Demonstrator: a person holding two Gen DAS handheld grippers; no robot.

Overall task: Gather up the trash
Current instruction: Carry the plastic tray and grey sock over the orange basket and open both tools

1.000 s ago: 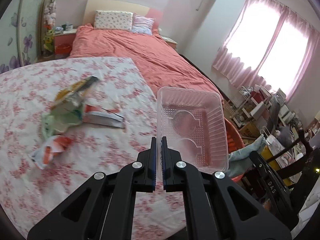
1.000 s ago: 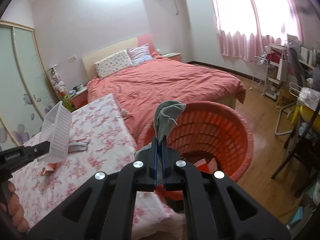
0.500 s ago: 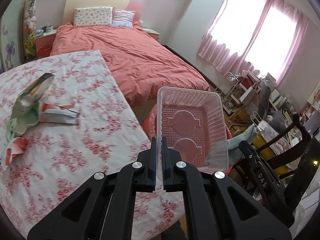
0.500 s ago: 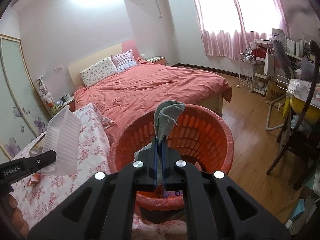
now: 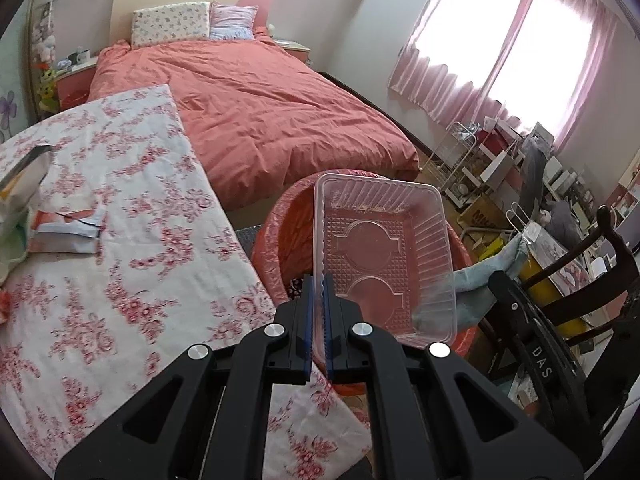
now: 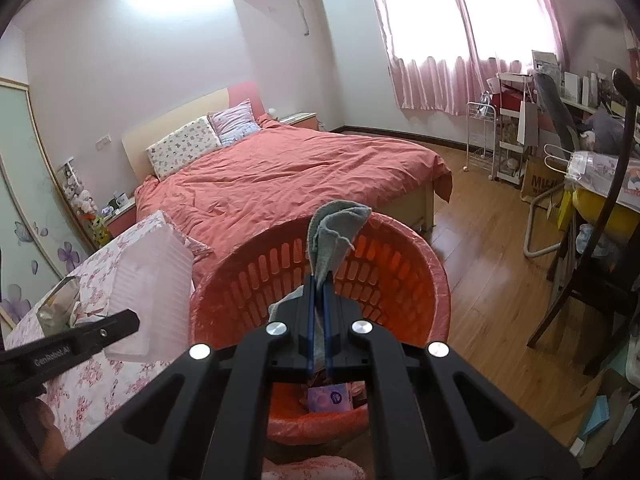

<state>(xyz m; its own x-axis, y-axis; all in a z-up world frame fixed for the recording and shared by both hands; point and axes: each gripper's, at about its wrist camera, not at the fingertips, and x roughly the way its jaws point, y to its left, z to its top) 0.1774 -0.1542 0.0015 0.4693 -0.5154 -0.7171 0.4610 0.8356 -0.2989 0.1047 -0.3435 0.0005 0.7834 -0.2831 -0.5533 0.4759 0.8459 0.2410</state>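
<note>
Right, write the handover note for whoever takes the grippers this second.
Left gripper: shut on the rim of the clear plastic tray, held over the red basket.
Right gripper: shut on the grey cloth, also over the basket.
Done: some trash already lies at the basket's bottom.
Left: drop both items in, then fetch the wrappers on the floral tablecloth.

A: Daylight. Source is the curtained window (image 5: 532, 56) at two o'clock, blown out white. Pink curtains (image 6: 436, 80) glow.

B: Right wrist view: glare patch on the wall (image 6: 160, 0) at eleven o'clock. Room bright, shadows soft.

A: Heavy fisheye bend, dark vignette in the corners. Centre sharp; slight smear at the three o'clock edge.
</note>
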